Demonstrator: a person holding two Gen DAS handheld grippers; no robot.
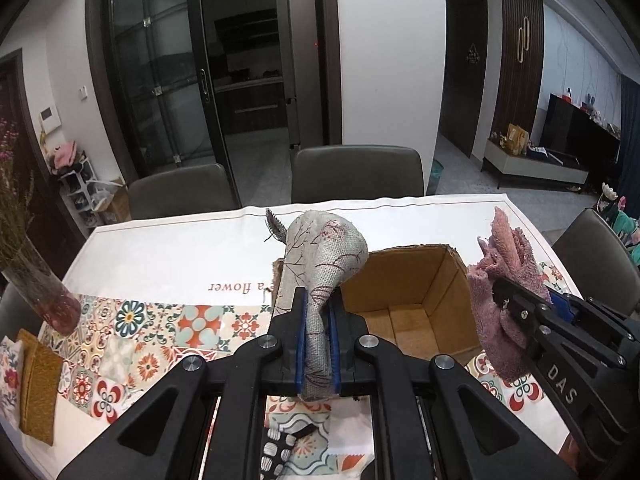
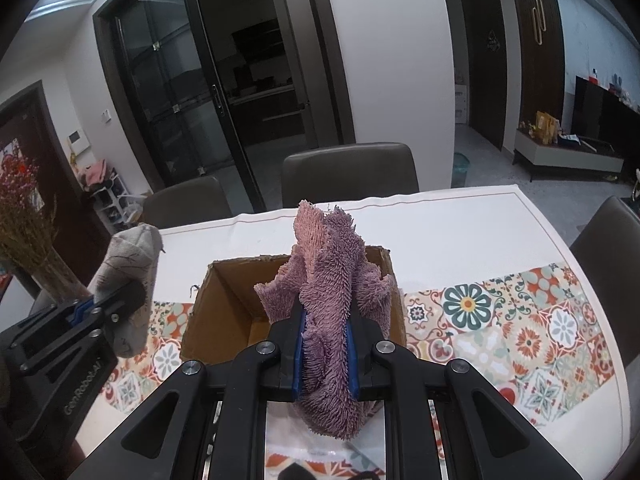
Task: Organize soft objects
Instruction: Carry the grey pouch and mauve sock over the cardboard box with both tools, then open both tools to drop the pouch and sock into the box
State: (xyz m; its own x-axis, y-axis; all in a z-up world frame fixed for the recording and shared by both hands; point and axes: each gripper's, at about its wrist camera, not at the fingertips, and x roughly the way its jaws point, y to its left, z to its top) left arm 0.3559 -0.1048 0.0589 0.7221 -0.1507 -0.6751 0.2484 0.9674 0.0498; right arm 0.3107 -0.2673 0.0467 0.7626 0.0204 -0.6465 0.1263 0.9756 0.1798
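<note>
Above the table [image 1: 160, 256], beside the open box [image 1: 408, 280], the left gripper [image 1: 318, 312] pinches a beige cloth [image 1: 324, 252] in narrow jaws. The right gripper [image 2: 326, 332] clamps a pink towel [image 2: 332, 280], which hides part of the box's inside.

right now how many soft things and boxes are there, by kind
Beige printed cloth, in left gripper: 1
Pink fluffy towel, in right gripper: 1
Mustard woven cloth on table: 1
Cardboard box, open: 1
Total: 4
</note>
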